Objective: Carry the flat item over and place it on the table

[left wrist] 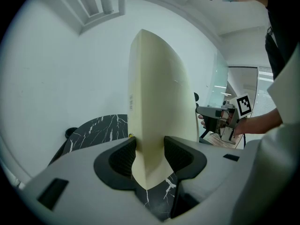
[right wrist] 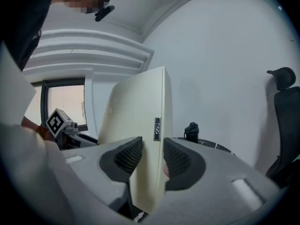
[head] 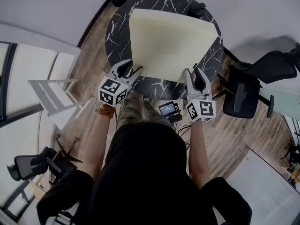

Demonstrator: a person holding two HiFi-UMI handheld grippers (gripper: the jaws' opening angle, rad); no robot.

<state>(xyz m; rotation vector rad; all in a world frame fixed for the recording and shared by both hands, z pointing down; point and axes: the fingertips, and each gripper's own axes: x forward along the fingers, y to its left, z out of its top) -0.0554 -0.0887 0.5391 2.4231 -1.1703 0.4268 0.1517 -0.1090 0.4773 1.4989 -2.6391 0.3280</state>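
Clamped by my left claw (head: 132, 71) and right claw (head: 194, 74) at two corners, the board (head: 171, 43) hangs over the table (head: 117, 36). Should I release one side first, it could twist and land crooked.

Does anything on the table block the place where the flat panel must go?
Nothing visible does. The left gripper and right gripper clamp the cream panel over the marble table; a dark bottle stands at the far rim, near its corner. The tabletop beneath is hidden.

One cream board (head: 168, 41), one round marble table (head: 117, 36), two tongs (head: 131, 71) (head: 197, 74), one black bottle (right wrist: 191, 131)
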